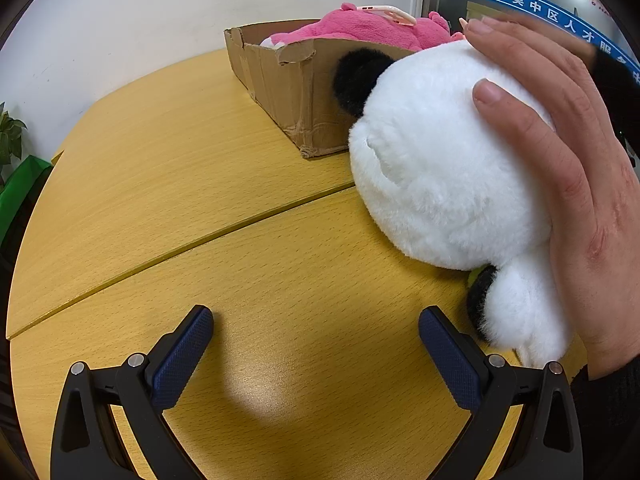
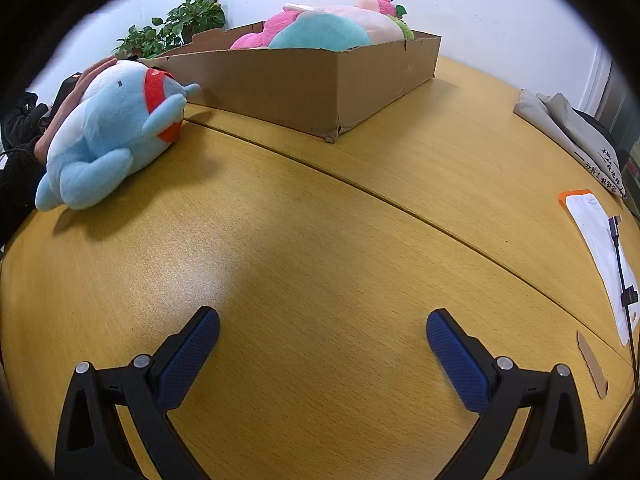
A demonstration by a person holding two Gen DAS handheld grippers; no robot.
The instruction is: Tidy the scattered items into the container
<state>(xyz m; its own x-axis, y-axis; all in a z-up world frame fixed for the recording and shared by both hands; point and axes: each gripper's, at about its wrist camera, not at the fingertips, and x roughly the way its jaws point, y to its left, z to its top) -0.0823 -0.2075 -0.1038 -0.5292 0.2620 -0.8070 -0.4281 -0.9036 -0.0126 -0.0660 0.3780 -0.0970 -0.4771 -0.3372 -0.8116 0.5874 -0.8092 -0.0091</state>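
Observation:
In the left wrist view a white and black panda plush [image 1: 444, 168] lies on the wooden table [image 1: 200, 200] at the right, with a bare hand [image 1: 560, 140] resting on it. Behind it stands a cardboard box [image 1: 280, 84] with a pink plush [image 1: 360, 28] inside. My left gripper [image 1: 316, 336] is open and empty above the table. In the right wrist view a light blue plush [image 2: 112, 136] with red trim lies at the left, a hand behind it. The cardboard box [image 2: 312, 84] holds pink and teal plush toys [image 2: 320, 32]. My right gripper [image 2: 322, 338] is open and empty.
A white paper on an orange item [image 2: 600, 256] with a cable [image 2: 622, 280] lies at the table's right edge. A grey cloth bag [image 2: 568, 132] sits far right. Potted plants [image 2: 176, 28] stand behind the box. A seam [image 2: 360, 188] crosses the table.

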